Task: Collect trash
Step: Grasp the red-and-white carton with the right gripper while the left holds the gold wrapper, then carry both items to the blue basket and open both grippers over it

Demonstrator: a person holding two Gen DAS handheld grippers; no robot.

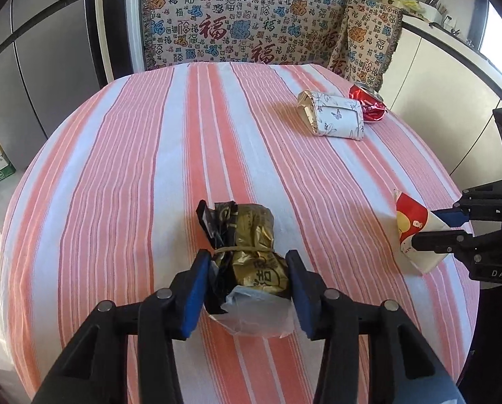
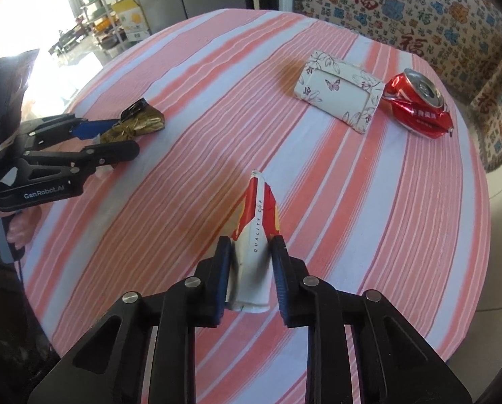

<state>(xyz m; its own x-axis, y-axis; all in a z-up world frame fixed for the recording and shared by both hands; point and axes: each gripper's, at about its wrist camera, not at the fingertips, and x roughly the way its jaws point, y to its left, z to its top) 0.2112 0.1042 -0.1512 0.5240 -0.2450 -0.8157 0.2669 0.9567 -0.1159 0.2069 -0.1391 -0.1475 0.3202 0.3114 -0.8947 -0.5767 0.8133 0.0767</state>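
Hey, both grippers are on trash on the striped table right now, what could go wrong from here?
1. The right gripper pinches a flattened paper cup near its base; it could slip out when lifted.
2. The left gripper straddles the gold wrapper bundle; its loose clear plastic may tear free.
3. The crushed red can lies near the table edge and could roll off.

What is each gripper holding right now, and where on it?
Right gripper: flattened paper cup, pinched at its near end. Left gripper: gold wrapper bundle, fingers at its near sides.

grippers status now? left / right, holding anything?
Left gripper: closed on the gold-black wrapper bundle.
Right gripper: shut on the flattened paper cup.
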